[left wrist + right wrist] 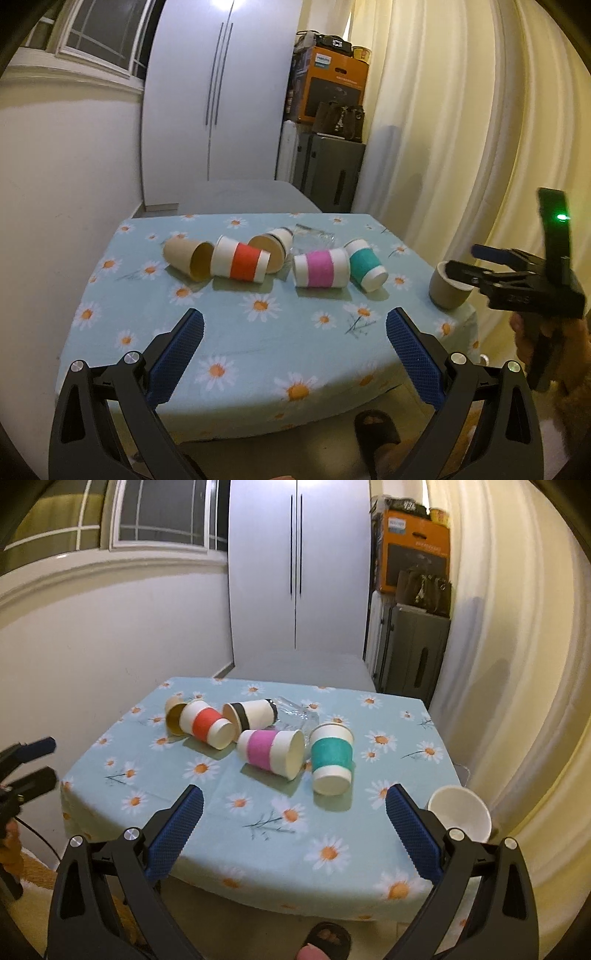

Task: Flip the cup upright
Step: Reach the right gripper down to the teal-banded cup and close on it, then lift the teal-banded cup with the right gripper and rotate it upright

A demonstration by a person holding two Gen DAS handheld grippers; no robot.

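Observation:
Several paper cups lie tipped on the daisy tablecloth: a plain brown cup, a red-banded cup, a black-banded cup, a pink-banded cup and a teal-banded cup. A clear glass lies behind them. A beige cup with a white inside stands upright at the table's right edge. My left gripper is open and empty over the front edge. My right gripper is open and empty, near the upright cup.
The small table stands between a white wall on the left and cream curtains on the right. A white wardrobe, stacked boxes and a grey bed stand behind. A sandalled foot shows below the front edge.

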